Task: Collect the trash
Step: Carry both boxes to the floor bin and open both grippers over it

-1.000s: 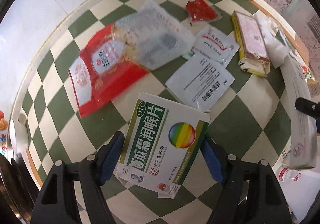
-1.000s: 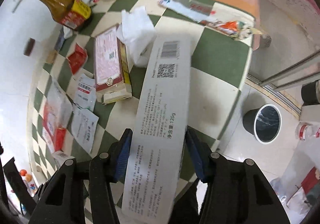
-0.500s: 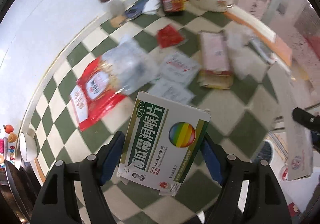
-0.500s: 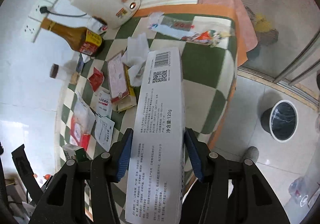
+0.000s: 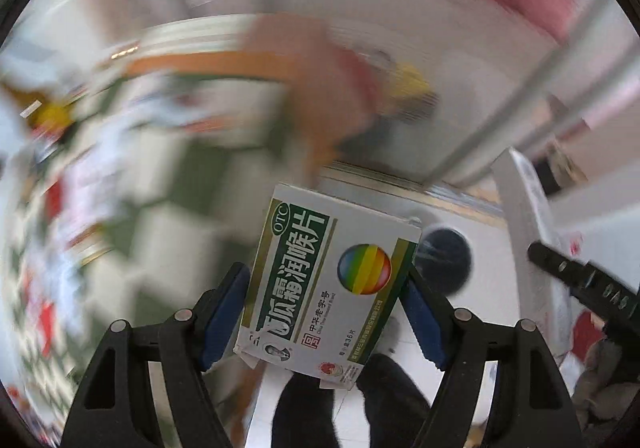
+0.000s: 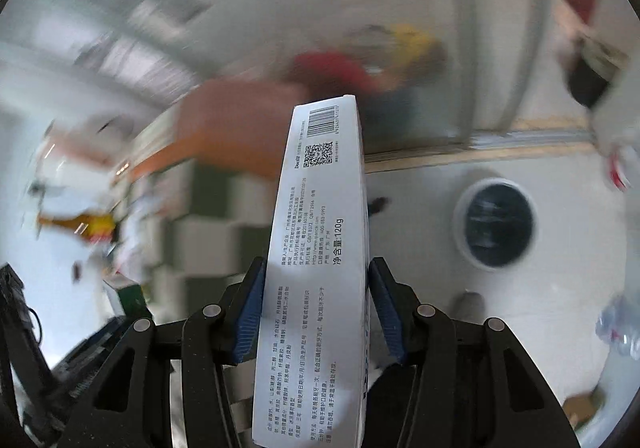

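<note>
My left gripper point(image 5: 326, 312) is shut on a green-and-white medicine box point(image 5: 320, 280) with a rainbow ball printed on it. The box hangs over the floor, just left of a round black trash bin point(image 5: 452, 260) with a white rim. My right gripper point(image 6: 316, 308) is shut on a long white toothpaste box point(image 6: 320, 248) with a barcode at its far end. The same bin point(image 6: 496, 224) lies on the floor to the right of that box. In the left wrist view, the long white box point(image 5: 524, 215) and the right gripper's black body show at the right edge.
The checkered green-and-white table point(image 5: 168, 183) with its orange edge and scattered litter is blurred at the left. Dark trouser legs point(image 5: 348, 404) of a person stand below the left gripper. A glass door frame point(image 6: 472, 151) runs behind the bin. A plastic bottle point(image 6: 620, 324) lies on the floor at right.
Both grippers have swung away from the table and out over the floor, each still holding its box. The bin now lies close to both. The views are motion-blurred.
</note>
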Demonstrator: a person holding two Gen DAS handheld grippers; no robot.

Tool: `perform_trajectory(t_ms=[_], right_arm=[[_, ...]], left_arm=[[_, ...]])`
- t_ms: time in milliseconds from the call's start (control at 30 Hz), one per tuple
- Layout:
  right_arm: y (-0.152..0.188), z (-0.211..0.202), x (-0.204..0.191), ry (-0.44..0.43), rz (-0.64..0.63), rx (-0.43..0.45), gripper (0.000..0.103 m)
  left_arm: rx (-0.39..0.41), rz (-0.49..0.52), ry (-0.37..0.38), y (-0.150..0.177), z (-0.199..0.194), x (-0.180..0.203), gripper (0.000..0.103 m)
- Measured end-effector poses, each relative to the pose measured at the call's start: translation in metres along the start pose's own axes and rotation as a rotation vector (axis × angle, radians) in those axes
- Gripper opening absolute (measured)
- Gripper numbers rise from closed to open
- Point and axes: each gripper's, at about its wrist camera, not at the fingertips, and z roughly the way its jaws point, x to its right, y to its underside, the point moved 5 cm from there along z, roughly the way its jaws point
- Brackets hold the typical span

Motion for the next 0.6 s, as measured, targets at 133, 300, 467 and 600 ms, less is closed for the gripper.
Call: perform_trajectory(t_ms=[133,300,467,600], right_arm=[[-0.01,0.021,0.126,0.089,0.126,-0.026,0.053],[0.009,0.112,0.277,0.175,0.241,-0.162,0.053],[0.029,0.218,0.376,0.159,0.33,-0.29,0.053],[0.029,0.277,0.419,0.137,0.353,-0.327,0.053]], left_arm=[[-0.078,0.095,0.08,-0.015,0.086,0.088,0.073],[-0.249,0.165,0.168,-0.002,0.23,0.172,0.073],[-0.46,0.18,0.222,0.025,0.377,0.22,0.073],[-0.627,0.149,0.286,0.045,0.452,0.245,0.073]])
